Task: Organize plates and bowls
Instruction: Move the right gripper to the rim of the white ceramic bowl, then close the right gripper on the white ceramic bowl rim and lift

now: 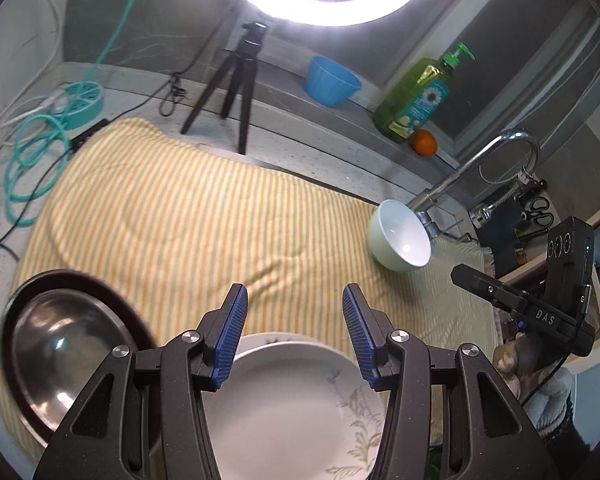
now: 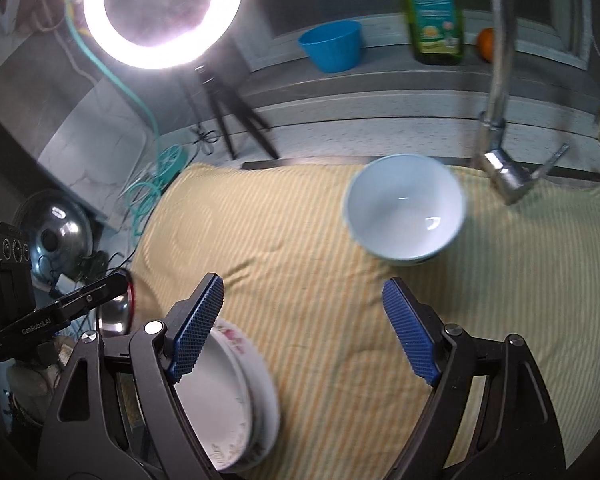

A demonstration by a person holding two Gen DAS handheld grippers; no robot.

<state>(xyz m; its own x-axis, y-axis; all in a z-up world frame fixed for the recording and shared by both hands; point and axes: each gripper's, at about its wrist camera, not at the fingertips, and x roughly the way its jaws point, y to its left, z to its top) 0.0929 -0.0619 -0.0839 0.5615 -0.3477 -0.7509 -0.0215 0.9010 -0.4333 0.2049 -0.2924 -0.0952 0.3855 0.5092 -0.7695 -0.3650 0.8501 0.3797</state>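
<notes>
Two wrist views over a striped cloth (image 1: 180, 216) spread across a kitchen counter. In the left wrist view we see the left gripper (image 1: 295, 334) hanging above a stack of plates (image 1: 284, 408) at the near edge of the cloth, its jaws apart and nothing between the blue pads. The right gripper (image 2: 304, 326) likewise stands with its jaws wide apart and empty; in its own view the plate stack lies just under its left finger (image 2: 198, 320), and we count at least two plates there, one nested on another, the upper with a flower pattern at its rim.

We judge the plates to be already gathered, since no loose plate shows anywhere on the cloth. The bowls are not yet together. A white bowl (image 2: 406, 216) stands alone at the far side of the cloth, near the tap (image 2: 500, 128) and well apart from the plates. A steel bowl (image 1: 56, 356) sits at the left edge of the cloth, near the plate stack; we cannot tell whether it rests in a darker dish or merely has a dark rim. The blue tub (image 1: 332, 82) on the window ledge we take to be no part of the task.

What remains, in our reading, is bringing the white bowl and the steel bowl to one place. The right gripper faces the white bowl but is not yet at it.
</notes>
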